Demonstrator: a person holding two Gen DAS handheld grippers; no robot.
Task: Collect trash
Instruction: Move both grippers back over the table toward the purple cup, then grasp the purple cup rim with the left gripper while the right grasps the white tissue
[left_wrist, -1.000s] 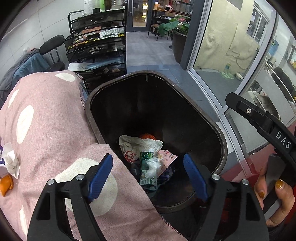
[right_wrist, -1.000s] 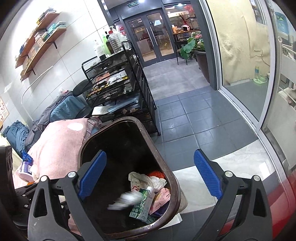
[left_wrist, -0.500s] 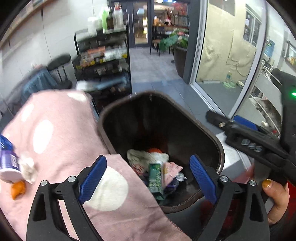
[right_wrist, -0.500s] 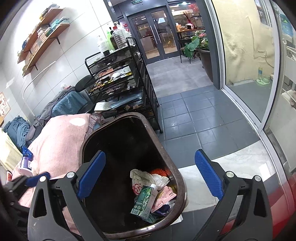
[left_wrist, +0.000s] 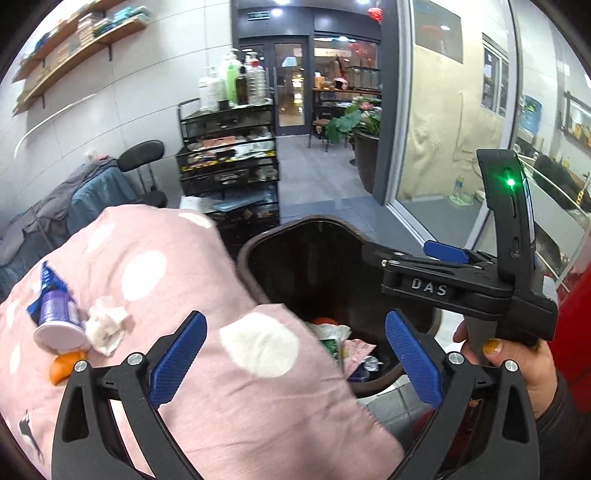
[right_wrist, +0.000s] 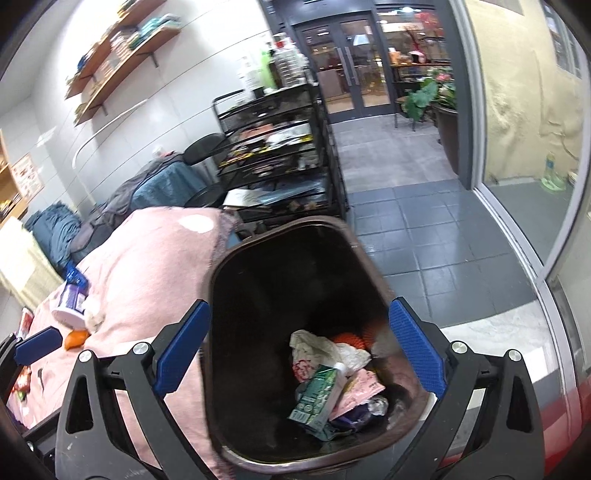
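Left gripper (left_wrist: 295, 354): fingers spread wide, nothing between them. The remaining trash lies at their 10 o'clock on the pink dotted blanket (left_wrist: 155, 258): a purple-labelled cup (left_wrist: 57, 321) on its side, a crumpled tissue (left_wrist: 105, 325) touching it, an orange scrap (left_wrist: 62, 367) just below the cup. None of it sits between the fingers.

Right gripper (right_wrist: 299, 350): fingers also wide and empty, poised above the open brown bin (right_wrist: 236, 254). Cup, tissue and scrap show here at 9 o'clock, well outside the left finger.

Against one second ago: the left wrist camera has tipped up and swung left, so the cup and tissue now show whole instead of clipped at the frame edge, and the bin has slid to the right. The blurred white piece seen dropping by the right fingers is gone from the air.

Bin contents, piled at its near right corner: white crumpled bag (right_wrist: 328, 350), green carton (right_wrist: 317, 395) leaning across it, pink wrapper (right_wrist: 360, 387), an orange item (right_wrist: 349, 338) behind, dark bits beneath.
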